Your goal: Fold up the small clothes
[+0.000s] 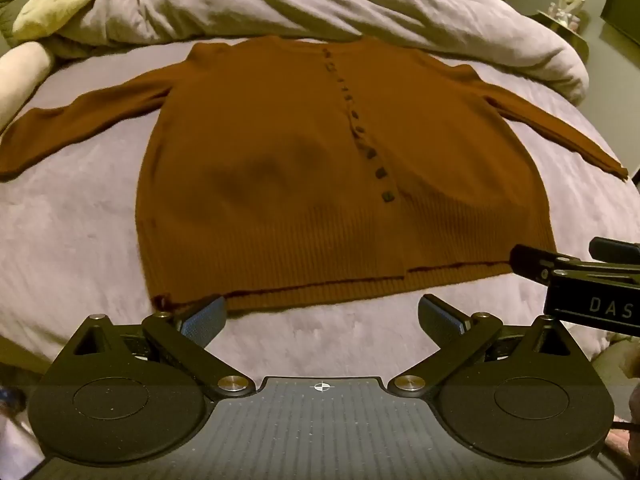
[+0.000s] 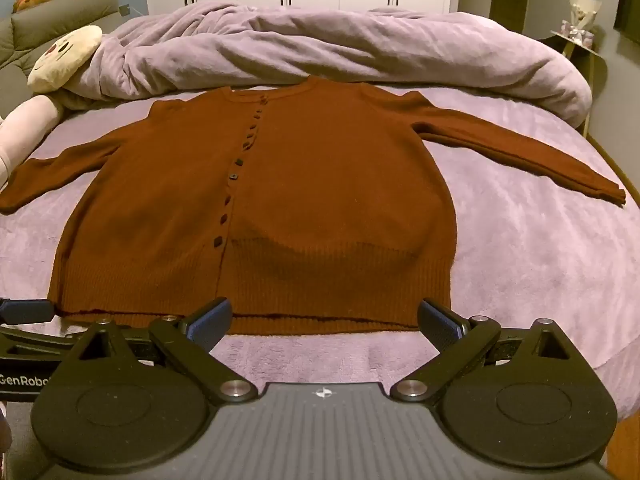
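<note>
A rust-brown buttoned cardigan (image 1: 280, 152) lies flat and face up on the bed, sleeves spread to both sides, hem toward me. It also shows in the right wrist view (image 2: 320, 200). My left gripper (image 1: 320, 320) is open and empty, just in front of the hem's left half. My right gripper (image 2: 324, 320) is open and empty, just in front of the hem's right half. The right gripper also shows at the right edge of the left wrist view (image 1: 568, 268).
The bed has a lilac sheet (image 2: 540, 260). A bunched lilac duvet (image 2: 320, 48) lies behind the cardigan. A cream plush pillow (image 2: 64, 58) sits at the back left. A small shelf (image 2: 576, 36) stands at the far right.
</note>
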A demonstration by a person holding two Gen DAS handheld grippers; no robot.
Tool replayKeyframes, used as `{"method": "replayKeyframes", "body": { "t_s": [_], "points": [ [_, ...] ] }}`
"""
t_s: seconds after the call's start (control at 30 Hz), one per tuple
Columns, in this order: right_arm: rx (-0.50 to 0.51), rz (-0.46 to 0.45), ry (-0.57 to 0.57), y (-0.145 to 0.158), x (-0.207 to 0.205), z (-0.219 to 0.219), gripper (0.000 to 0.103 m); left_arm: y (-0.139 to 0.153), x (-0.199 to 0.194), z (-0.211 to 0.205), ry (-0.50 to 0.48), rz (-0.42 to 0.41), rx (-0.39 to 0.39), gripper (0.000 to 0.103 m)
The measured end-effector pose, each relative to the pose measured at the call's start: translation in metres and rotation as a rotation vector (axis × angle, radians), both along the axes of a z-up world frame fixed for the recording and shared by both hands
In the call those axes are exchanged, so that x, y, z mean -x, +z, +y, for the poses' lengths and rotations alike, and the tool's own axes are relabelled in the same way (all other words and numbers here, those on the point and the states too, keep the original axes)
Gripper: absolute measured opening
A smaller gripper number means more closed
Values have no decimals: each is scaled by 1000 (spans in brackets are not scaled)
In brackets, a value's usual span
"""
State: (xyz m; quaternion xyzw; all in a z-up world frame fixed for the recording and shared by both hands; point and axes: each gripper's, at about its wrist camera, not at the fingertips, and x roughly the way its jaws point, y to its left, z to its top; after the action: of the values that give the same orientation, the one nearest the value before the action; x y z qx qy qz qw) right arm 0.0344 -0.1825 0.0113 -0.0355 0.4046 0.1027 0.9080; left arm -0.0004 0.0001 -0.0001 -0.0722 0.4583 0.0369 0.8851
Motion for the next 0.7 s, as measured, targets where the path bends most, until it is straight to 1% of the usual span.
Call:
{"method": "replayKeyframes", "body": {
  "t_s": [0.37, 0.57, 0.7],
  "points": [
    [1, -2, -2, 0, 0, 0, 99, -4, 0, 2, 0, 3, 1, 103],
    [2, -1, -3, 0, 0, -1, 99, -4, 0, 2, 4, 16, 19, 103],
    [2, -3, -4, 0, -1, -2, 99, -4, 0, 2, 4, 9, 14, 103]
  ]
}}
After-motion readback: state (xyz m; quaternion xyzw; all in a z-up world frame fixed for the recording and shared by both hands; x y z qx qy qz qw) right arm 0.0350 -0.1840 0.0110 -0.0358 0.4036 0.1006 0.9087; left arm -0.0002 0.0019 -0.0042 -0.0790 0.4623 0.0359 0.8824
